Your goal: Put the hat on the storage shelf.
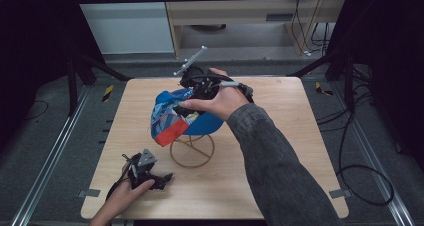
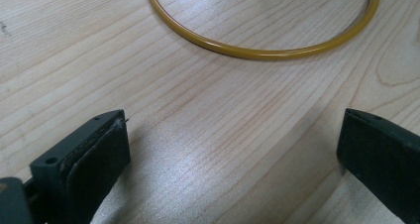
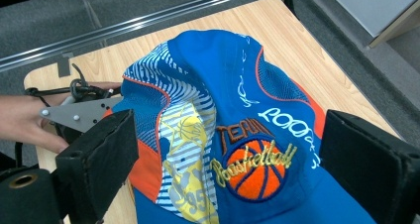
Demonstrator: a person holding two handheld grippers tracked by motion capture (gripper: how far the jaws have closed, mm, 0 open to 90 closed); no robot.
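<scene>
On the pale wooden tabletop (image 1: pixel 280 176) stands one yellow wire stand (image 1: pixel 192 150) carrying one blue basketball cap (image 3: pixel 237 135), embroidered "Basketball" and "95". My right gripper (image 3: pixel 223 159) hovers over it, jaws wide; my left gripper (image 2: pixel 233 149) rests nearby, jaws wide, empty. Grey floor surrounds.

At frame centre in the high view, the cap (image 1: pixel 172 117) is bright blue with an orange-red panel and white-striped sections. The right gripper view shows its embroidered orange basketball, yellow script lettering, white writing and a yellow patch. Below it the wire stand (image 1: pixel 192 150) is mustard yellow. The table (image 1: pixel 280 166) is pale wood grain. Both grippers' jaws are black.
</scene>
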